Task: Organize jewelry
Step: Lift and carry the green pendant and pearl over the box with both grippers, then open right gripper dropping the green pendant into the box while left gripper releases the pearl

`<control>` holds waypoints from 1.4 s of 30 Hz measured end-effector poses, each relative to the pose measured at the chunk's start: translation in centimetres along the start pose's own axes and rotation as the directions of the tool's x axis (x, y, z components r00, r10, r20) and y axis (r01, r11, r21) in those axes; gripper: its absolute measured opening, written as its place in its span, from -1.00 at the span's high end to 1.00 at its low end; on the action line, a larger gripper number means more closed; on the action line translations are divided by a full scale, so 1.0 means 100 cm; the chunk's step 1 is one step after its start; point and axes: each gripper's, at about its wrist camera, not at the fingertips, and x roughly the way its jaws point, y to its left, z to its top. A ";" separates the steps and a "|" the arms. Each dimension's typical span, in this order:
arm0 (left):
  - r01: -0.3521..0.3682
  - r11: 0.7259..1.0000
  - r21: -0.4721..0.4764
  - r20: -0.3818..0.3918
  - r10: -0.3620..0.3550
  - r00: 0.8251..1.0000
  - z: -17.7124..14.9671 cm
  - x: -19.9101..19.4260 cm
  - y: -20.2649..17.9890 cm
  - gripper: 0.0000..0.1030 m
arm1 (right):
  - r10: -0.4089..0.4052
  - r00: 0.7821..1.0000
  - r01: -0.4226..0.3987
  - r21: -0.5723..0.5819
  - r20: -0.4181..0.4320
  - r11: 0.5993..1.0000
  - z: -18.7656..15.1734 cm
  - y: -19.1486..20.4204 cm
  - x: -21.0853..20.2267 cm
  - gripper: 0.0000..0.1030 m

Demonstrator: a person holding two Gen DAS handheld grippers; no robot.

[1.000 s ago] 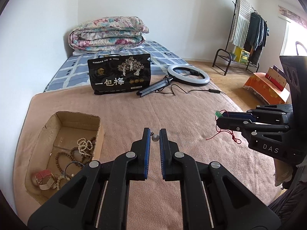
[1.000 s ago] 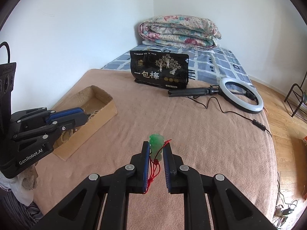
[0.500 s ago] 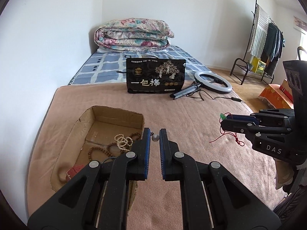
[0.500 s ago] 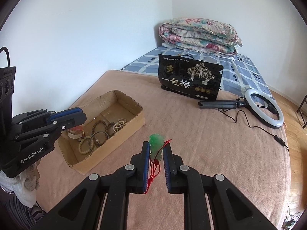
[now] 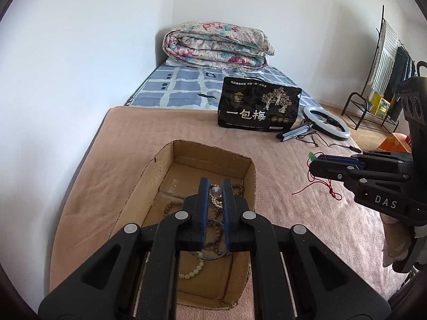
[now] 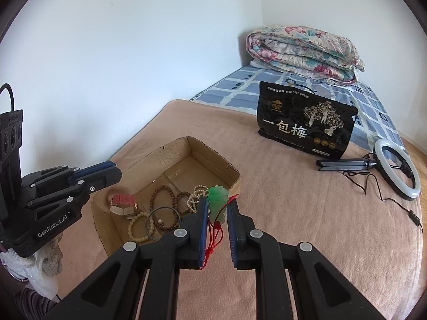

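Pink-brown blanket (image 6: pixel 307 213) covers the near part of a big bed by a white wall. Far back lies a folded flower quilt (image 5: pixel 217 46). In front of it stands a black bag (image 5: pixel 260 109), and right of the bag lies a white ring light (image 5: pixel 327 122).

On the near left of the blanket sits an open cardboard box (image 6: pixel 213 157). Inside are bead bracelets (image 6: pixel 162 197), a red watch (image 6: pixel 124 204) and a thin dark bangle (image 6: pixel 162 222).

Left gripper (image 5: pixel 212 186) is over the box. Its two fingers are close together and pinch a small pale round bead (image 5: pixel 215 192), with a bit of dark cord beside it. The bead hangs above the bracelets, not yet put down.

Right gripper (image 6: pixel 217 208) is just right of the box, near its right wall. It holds a green pendant (image 6: pixel 217 202) by the lower part, and the pendant's red string (image 6: pixel 216 236) hangs down between the fingers. From the left camera, that string trails down toward the blanket.

I think the step now is dropping things into the box. Next, the left fingers should go a little lower and let go, so the bead lands softly. Then the right gripper should slide left over the box wall. It should watch that the red string goes in too and does not catch on the edge.
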 end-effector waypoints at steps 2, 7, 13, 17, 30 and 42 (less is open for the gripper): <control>-0.005 1.000 -0.002 -0.001 0.005 1.000 0.000 0.004 0.004 0.86 | 0.006 1.000 -0.006 -0.007 -0.003 1.000 0.004 0.005 0.008 0.76; -0.009 1.000 -0.024 -0.002 0.009 1.000 0.002 0.013 0.014 0.86 | 0.025 1.000 -0.025 -0.023 -0.015 0.999 0.017 0.016 0.032 0.76; -0.013 0.999 -0.042 -0.007 0.012 1.000 0.003 0.022 0.024 0.86 | 0.043 0.999 -0.044 -0.033 -0.031 0.999 0.028 0.026 0.058 0.76; -0.021 0.999 -0.050 -0.014 0.020 1.000 0.002 0.026 0.030 0.86 | 0.050 0.998 -0.051 -0.032 -0.041 0.998 0.032 0.029 0.070 0.76; -0.051 0.998 -0.035 -0.019 0.050 0.999 -0.002 0.025 0.034 0.85 | 0.053 0.997 -0.055 -0.028 -0.048 0.998 0.034 0.032 0.083 0.35; -0.097 0.994 -0.044 0.001 0.097 0.995 -0.006 0.015 0.033 -0.15 | -0.010 1.000 0.010 0.001 0.017 1.000 0.036 0.023 0.062 -0.86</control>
